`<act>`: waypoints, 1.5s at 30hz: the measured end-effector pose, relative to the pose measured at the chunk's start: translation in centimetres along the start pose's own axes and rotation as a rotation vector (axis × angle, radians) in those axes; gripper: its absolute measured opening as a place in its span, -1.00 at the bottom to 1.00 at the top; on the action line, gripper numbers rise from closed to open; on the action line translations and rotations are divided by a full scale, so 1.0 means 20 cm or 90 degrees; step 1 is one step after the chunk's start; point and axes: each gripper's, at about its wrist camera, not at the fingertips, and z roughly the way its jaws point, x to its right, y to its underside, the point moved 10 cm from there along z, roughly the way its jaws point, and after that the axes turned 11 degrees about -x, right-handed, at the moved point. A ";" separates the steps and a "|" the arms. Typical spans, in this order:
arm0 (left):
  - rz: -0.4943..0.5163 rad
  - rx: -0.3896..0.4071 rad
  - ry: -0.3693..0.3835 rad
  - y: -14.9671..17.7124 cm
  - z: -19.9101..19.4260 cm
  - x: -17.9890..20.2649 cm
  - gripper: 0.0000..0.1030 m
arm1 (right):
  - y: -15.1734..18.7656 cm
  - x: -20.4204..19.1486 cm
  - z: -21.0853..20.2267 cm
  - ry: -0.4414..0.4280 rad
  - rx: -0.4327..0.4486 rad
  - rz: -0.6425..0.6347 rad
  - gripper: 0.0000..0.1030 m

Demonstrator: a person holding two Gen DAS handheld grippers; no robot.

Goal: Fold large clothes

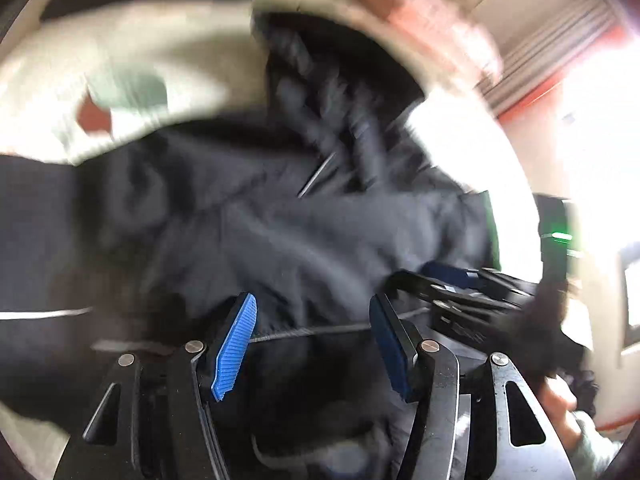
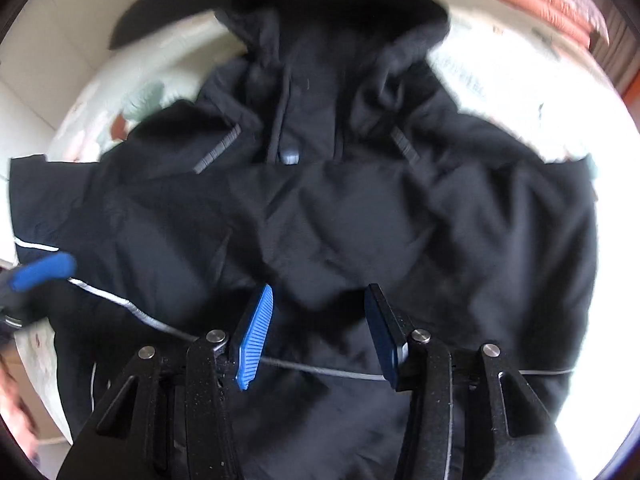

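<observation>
1. The left gripper (image 1: pixel 312 344) points down over the black jacket (image 1: pixel 280 220), jaws wide apart with nothing between the blue pads.
2. The right gripper (image 2: pixel 318 336) hovers over the jacket's lower hem, jaws equally spread and holding nothing.
3. The jacket (image 2: pixel 340 208) lies spread on a pale patterned sheet (image 2: pixel 500 76), hood at the far end.
4. Both views are motion-blurred.

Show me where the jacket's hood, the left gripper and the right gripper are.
hood (image 2: pixel 340 20), right wrist view, dark top edge.
left gripper (image 1: pixel 312 336), left wrist view, between fingertips.
right gripper (image 2: pixel 320 332), right wrist view, between fingertips.
</observation>
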 end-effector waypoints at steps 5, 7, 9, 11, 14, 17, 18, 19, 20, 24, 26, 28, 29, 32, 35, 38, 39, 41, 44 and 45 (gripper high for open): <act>-0.057 -0.031 0.011 -0.02 0.12 -0.20 -0.54 | -0.03 -0.04 0.04 0.003 -0.003 0.000 0.01; -0.088 -0.035 0.032 -0.01 0.08 -0.26 -0.67 | -0.02 0.02 0.00 0.000 -0.016 0.011 0.00; -0.101 -0.024 0.050 0.03 -0.02 -0.28 -0.62 | 0.03 0.08 -0.14 0.010 0.005 0.016 0.01; -0.088 -0.005 0.066 0.08 -0.13 -0.24 -0.32 | 0.14 0.14 -0.28 0.005 0.027 0.019 0.02; -0.077 0.023 0.077 0.17 -0.21 -0.15 0.34 | 0.29 0.23 -0.37 0.023 0.032 0.032 0.03; -0.064 0.014 0.057 0.20 -0.10 -0.06 0.33 | 0.41 0.34 -0.30 0.045 0.008 0.044 0.03; -0.068 0.003 0.038 0.22 -0.06 -0.07 0.29 | 0.47 0.36 -0.24 0.042 -0.009 0.046 0.03; -0.072 -0.006 0.006 0.24 0.00 -0.09 0.21 | 0.49 0.38 -0.18 0.049 -0.023 0.040 0.01; -0.076 -0.018 -0.033 0.25 0.06 -0.14 -0.08 | 0.51 0.38 -0.13 0.056 -0.029 0.024 -0.02; -0.172 -0.012 0.014 0.26 0.06 -0.27 -0.67 | 0.53 0.37 -0.13 0.067 0.000 -0.015 -0.01; -0.223 -0.012 0.037 0.27 0.03 -0.33 -0.90 | 0.53 0.37 -0.14 0.046 -0.002 -0.018 -0.01; -0.247 -0.005 0.056 0.31 -0.03 -0.33 -0.89 | 0.53 0.37 -0.16 0.044 -0.004 -0.031 -0.01; -0.242 0.006 0.056 0.34 -0.09 -0.31 -0.88 | 0.53 0.37 -0.16 0.053 -0.004 -0.044 0.00; -0.223 0.035 0.036 0.44 -0.25 -0.30 -0.60 | 0.56 0.38 -0.21 0.079 0.005 -0.075 0.04; -0.235 0.074 0.001 0.54 -0.41 -0.35 0.02 | 0.56 0.37 -0.23 0.080 -0.002 -0.064 0.05; -0.260 0.109 -0.032 0.61 -0.59 -0.54 0.03 | 0.56 0.36 -0.24 0.055 -0.034 -0.022 0.09; -0.280 0.122 -0.042 0.62 -0.65 -0.63 0.03 | 0.55 0.36 -0.25 0.038 -0.045 -0.003 0.10; -0.323 0.152 -0.051 0.65 -0.79 -0.84 0.03 | 0.54 0.33 -0.33 0.003 -0.043 0.032 0.11; -0.383 0.185 -0.074 0.65 -1.00 -1.20 0.03 | 0.52 0.21 -0.45 -0.016 -0.015 0.053 0.15; -0.398 0.199 -0.078 0.64 -1.07 -1.31 0.03 | 0.51 0.15 -0.46 -0.023 -0.012 0.054 0.16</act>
